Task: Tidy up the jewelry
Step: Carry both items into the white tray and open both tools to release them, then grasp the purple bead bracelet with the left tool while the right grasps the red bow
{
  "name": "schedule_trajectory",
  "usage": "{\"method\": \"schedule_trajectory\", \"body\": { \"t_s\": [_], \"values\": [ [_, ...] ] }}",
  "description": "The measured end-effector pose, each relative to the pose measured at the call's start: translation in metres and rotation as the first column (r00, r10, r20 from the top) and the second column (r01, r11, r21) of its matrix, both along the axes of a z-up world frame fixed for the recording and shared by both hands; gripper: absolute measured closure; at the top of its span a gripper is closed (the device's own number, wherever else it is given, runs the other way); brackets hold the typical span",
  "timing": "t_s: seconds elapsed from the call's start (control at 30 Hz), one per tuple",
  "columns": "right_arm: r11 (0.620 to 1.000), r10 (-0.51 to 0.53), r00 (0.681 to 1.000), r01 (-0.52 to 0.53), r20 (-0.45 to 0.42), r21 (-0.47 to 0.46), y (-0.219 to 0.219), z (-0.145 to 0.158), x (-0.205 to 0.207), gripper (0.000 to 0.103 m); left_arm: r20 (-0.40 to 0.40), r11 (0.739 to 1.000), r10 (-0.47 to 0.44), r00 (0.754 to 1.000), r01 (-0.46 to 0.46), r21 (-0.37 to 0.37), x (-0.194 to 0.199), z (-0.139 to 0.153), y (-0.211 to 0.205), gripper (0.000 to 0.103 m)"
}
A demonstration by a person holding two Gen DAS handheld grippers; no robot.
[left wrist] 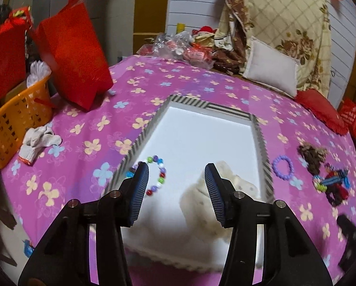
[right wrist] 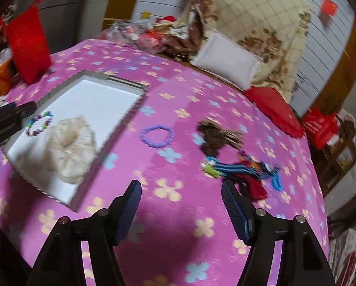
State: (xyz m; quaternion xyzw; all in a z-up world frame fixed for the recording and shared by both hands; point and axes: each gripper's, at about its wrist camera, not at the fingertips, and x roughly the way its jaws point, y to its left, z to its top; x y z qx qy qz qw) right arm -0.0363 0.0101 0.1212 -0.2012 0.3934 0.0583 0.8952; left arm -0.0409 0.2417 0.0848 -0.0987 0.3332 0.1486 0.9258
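A shallow white tray with a striped rim lies on the pink flowered cloth. In it lie a multicoloured bead bracelet and a cream scrunchie. My left gripper is open and empty, hovering over the tray between the two. A purple bead bracelet, a brown scrunchie and a pile of coloured hair ties with a red piece lie on the cloth right of the tray. My right gripper is open and empty above the cloth, near that pile.
A red bag, an orange basket and white gloves sit at the left. Wrapped items, a white cushion, a folded quilt and a red cushion line the back.
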Motion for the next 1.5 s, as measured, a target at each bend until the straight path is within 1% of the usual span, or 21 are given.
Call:
{"method": "schedule_trajectory", "body": {
  "t_s": [0.1, 0.27, 0.47, 0.63, 0.83, 0.93, 1.03, 1.13, 1.23, 1.33, 1.37, 1.5],
  "values": [
    [0.999, -0.035, 0.999, 0.035, -0.003, 0.020, -0.023, 0.000, 0.002, 0.036, -0.010, 1.000, -0.021, 1.000, 0.021, 0.017, -0.008, 0.004, -0.018, 0.050],
    [0.996, -0.077, 0.997, 0.077, -0.010, 0.045, -0.053, -0.003, 0.006, 0.036, -0.042, 0.998, -0.062, 0.997, 0.063, 0.020, -0.009, 0.008, -0.048, 0.049],
    [0.990, -0.122, 0.992, 0.123, -0.015, 0.072, -0.086, -0.007, 0.008, 0.036, -0.062, 0.990, -0.123, 0.990, 0.127, 0.066, -0.004, 0.013, -0.087, 0.049],
    [0.984, -0.149, 0.989, 0.151, -0.025, 0.095, -0.108, -0.010, 0.013, 0.036, -0.092, 0.980, -0.162, 0.982, 0.171, 0.099, 0.001, 0.010, -0.114, 0.049],
    [0.975, -0.183, 0.982, 0.187, -0.045, 0.117, -0.133, -0.018, 0.019, 0.036, -0.135, 0.971, -0.196, 0.971, 0.212, 0.114, 0.013, 0.003, -0.136, 0.049],
    [0.962, -0.217, 0.973, 0.227, -0.080, 0.152, -0.158, -0.026, 0.028, 0.036, -0.160, 0.969, -0.224, 0.961, 0.237, 0.071, 0.028, -0.001, -0.141, 0.049],
    [0.940, -0.254, 0.959, 0.276, -0.127, 0.202, -0.188, -0.036, 0.042, 0.036, -0.198, 0.967, -0.242, 0.950, 0.252, 0.030, 0.054, -0.007, -0.144, 0.049],
    [0.914, -0.256, 0.951, 0.297, -0.174, 0.277, -0.215, -0.043, 0.054, 0.036, -0.241, 0.965, -0.256, 0.936, 0.263, -0.003, 0.087, -0.017, -0.145, 0.049],
    [0.872, -0.242, 0.946, 0.310, -0.216, 0.380, -0.240, -0.052, 0.069, 0.040, -0.285, 0.958, -0.284, 0.916, 0.285, -0.038, 0.123, -0.030, -0.148, 0.049],
    [0.841, -0.222, 0.941, 0.317, -0.255, 0.439, -0.251, -0.060, 0.083, 0.040, -0.320, 0.951, -0.310, 0.895, 0.298, -0.087, 0.154, -0.045, -0.149, 0.049],
    [0.832, -0.213, 0.940, 0.317, -0.266, 0.456, -0.253, -0.064, 0.088, 0.040, -0.326, 0.950, -0.312, 0.892, 0.298, -0.096, 0.161, -0.048, -0.149, 0.049],
    [0.824, -0.205, 0.937, 0.321, -0.282, 0.467, -0.253, -0.075, 0.104, 0.040, -0.332, 0.947, -0.322, 0.886, 0.302, -0.112, 0.185, -0.056, -0.152, 0.049]
  ]
}}
